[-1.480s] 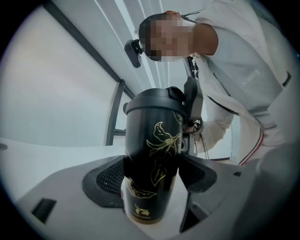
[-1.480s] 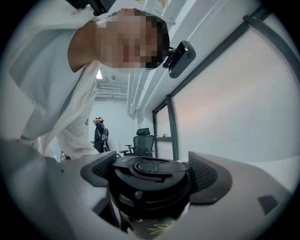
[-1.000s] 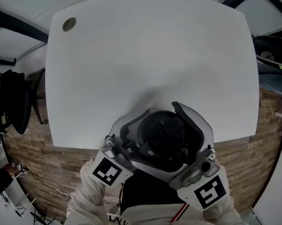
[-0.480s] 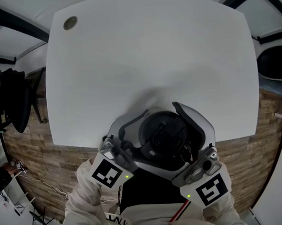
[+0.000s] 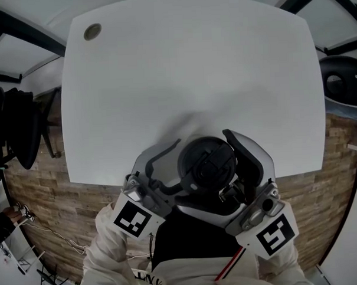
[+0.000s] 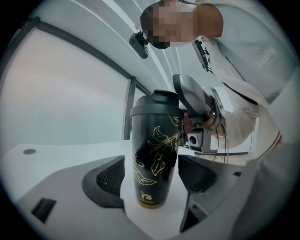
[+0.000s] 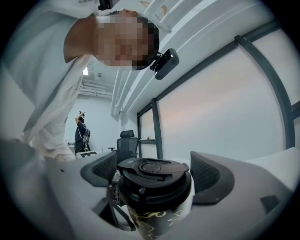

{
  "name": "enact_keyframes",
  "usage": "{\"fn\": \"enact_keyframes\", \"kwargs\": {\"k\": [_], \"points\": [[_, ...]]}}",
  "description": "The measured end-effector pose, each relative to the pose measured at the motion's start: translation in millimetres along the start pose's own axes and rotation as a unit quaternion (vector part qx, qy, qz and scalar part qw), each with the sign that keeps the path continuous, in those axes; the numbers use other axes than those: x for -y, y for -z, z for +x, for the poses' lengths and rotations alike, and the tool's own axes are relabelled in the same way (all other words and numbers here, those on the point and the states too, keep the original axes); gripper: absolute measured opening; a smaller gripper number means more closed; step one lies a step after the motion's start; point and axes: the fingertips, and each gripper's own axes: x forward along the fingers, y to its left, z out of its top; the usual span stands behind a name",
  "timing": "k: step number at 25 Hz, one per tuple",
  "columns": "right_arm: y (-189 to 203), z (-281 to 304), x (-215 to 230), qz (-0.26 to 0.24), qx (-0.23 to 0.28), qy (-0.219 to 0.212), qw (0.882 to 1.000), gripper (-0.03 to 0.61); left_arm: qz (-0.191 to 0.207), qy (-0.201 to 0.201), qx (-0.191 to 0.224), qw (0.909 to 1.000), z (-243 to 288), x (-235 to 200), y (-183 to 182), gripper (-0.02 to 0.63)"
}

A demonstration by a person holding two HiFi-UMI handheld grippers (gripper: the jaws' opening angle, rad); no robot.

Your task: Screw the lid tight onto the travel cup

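Both jaw pairs apart | your left gripper (image 6: 152, 161) rings the cup (image 6: 155, 136) low, likely to brace it | your right gripper (image 7: 152, 160) flanks the lid (image 7: 152, 171), likely to twist | cup upright at table (image 5: 187, 67) 6 o'clock edge, lid on; tightness unseeable.

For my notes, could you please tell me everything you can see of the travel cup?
The travel cup is a tall, tapering, glossy black tumbler printed with gold leaf line-art and a small gold logo near its base. A black, plastic-looking lid with a flip tab sits on top. It stands upright on the white table, close to its edge. The left hand-held gripper has open jaws flanking its lower body; the right hand-held gripper brackets the lid, contact unclear.
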Motion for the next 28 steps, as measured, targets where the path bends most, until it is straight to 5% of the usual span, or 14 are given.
{"fn": "enact_keyframes", "kwargs": {"k": [7,12,16,19,21,28], "points": [[-42.5,-23.1,20.5,0.039,0.034,0.056,0.997,0.468,0.023,-0.014,-0.049,0.9984,-37.9,-11.0,0.2,0.36],[-100.7,-44.5,26.2,0.047,0.036,0.098,0.993,0.46,-0.056,-0.094,0.004,0.994,-94.8,-20.3,-66.5,0.36],[-154.8,-51.6,22.3,0.025,0.028,0.124,0.992,0.307,-0.04,-0.139,0.044,0.9885,-122.8,-27.6,-150.1,0.343],[-180.3,-59.3,18.7,0.022,0.001,0.133,0.991,0.253,-0.032,-0.18,0.097,0.9783,-126.6,-33.0,-219.2,0.277],[-198.3,-64.4,16.4,0.024,0.003,0.15,0.988,0.148,-0.039,-0.199,0.125,0.9713,-128.4,-31.2,-254.4,0.213],[-233.3,-91.2,-4.1,0.005,0.023,0.224,0.974,0.04,-0.044,-0.235,0.157,0.9581,-134.1,-10.8,-320.4,0.052]]}}
